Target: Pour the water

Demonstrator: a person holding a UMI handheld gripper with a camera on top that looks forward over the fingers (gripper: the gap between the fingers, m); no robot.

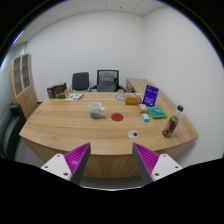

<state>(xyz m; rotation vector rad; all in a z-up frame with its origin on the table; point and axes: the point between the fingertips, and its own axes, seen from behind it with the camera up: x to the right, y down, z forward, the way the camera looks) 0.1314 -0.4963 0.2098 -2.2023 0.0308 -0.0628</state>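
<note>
Between the fingers: nothing is held; only the near edge of the wooden table shows in the gap.
Gripper: its two fingers stand wide apart, each with a purple pad on the inner face, and they hover over the near side of the table without touching anything.
Just ahead of the fingers: a bare stretch of tabletop, light brown with a rounded front edge.
Cup: a pale, translucent container stands upright on the table, well beyond the fingers and slightly toward the left finger's side; whether it holds water cannot be told.
Red coaster: a small flat red disc lies on the table just beside the cup, apart from it.
Dark bottle: a brownish bottle stands upright near the table's right edge, beyond the right finger and well apart from the cup.
Teal item: a small blue-green object lies on the table between the red disc and the bottle; what it is cannot be told.
Purple box: stands upright farther back on the right side of the table.
Far end of the table: a few small objects, too small to name.
Chairs: two dark office chairs sit behind the table's far side.
Cabinet: a wooden cabinet stands against the wall, left of the table.
Walls: plain white.
</note>
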